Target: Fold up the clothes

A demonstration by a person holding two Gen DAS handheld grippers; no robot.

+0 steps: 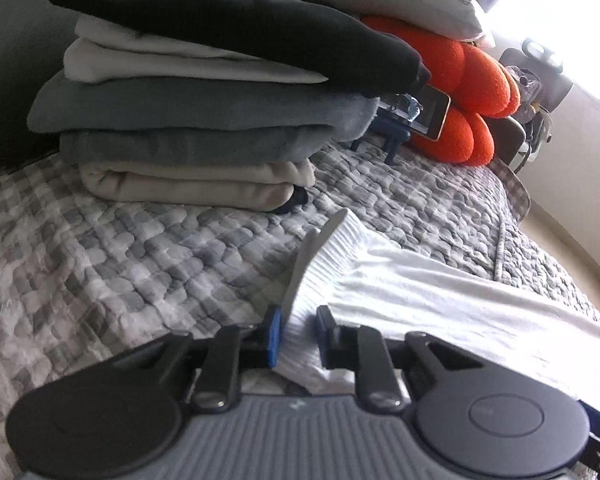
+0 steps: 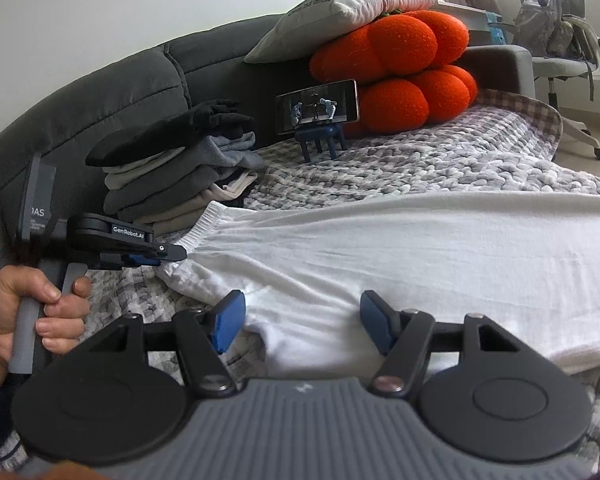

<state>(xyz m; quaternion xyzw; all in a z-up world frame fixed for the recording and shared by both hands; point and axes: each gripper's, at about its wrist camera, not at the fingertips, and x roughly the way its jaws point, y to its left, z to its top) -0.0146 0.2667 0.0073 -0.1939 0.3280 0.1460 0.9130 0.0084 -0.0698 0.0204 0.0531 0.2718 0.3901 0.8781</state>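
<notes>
A white garment (image 2: 400,248) with a ribbed elastic waistband lies spread on the grey checked quilt (image 2: 440,164). My left gripper (image 1: 296,334) is shut on the waistband corner (image 1: 324,256); it also shows in the right wrist view (image 2: 172,254), held by a hand. My right gripper (image 2: 302,326) is open, its blue pads either side of the garment's near edge, not closed on it. A stack of folded clothes (image 1: 196,120) in grey, beige, white and black stands beyond the left gripper; it also shows in the right wrist view (image 2: 172,176).
A phone on a blue stand (image 2: 318,110) stands behind the garment, in front of orange round cushions (image 2: 396,76) topped by a white pillow (image 2: 340,12). A dark grey sofa back (image 2: 100,96) runs along the left. An office chair (image 2: 560,40) stands far right.
</notes>
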